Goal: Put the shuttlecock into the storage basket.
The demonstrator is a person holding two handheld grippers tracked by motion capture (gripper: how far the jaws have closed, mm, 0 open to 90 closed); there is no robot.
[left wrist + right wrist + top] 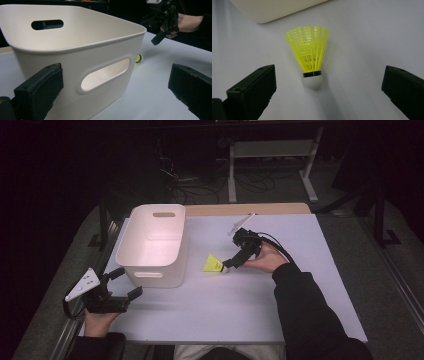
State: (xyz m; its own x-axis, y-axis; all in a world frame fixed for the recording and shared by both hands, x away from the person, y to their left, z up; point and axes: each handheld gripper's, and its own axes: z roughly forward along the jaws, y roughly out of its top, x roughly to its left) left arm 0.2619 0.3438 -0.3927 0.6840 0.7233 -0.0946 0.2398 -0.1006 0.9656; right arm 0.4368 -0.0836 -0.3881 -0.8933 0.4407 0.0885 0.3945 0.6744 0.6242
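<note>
Nearest to us on the white worktop point(235, 305), at the front left corner, sits the left gripper point(122, 282), held in the person's left hand point(97, 320). Its fingers point(40, 90) are spread wide open with nothing between them, and in the left gripper view we're looking right at the near wall of the white tub point(75, 65), with its oval handle cutout just ahead of the fingers. They're close to that wall, but we can't tell if they touch it.

A bit farther in, the tub point(155, 242) stands upright on the left half of the worktop, and it looks empty as far as we can see into it.

Just to the right of the tub lies the yellow shuttlecock point(214, 264), on its side, flat on the worktop, near the tub but not touching it. Its white cork tip points toward the right gripper point(227, 266), its skirt toward the tub. In the right gripper view the shuttlecock point(310, 58) sits centered between the right gripper's fingers point(253, 90), which are wide open and well clear of it on both sides. The right hand point(265, 260) angles that gripper down toward the cork.

Beyond the worktop's far edge we see a dark floor with cables point(200, 185) and a white metal frame point(270, 165).
</note>
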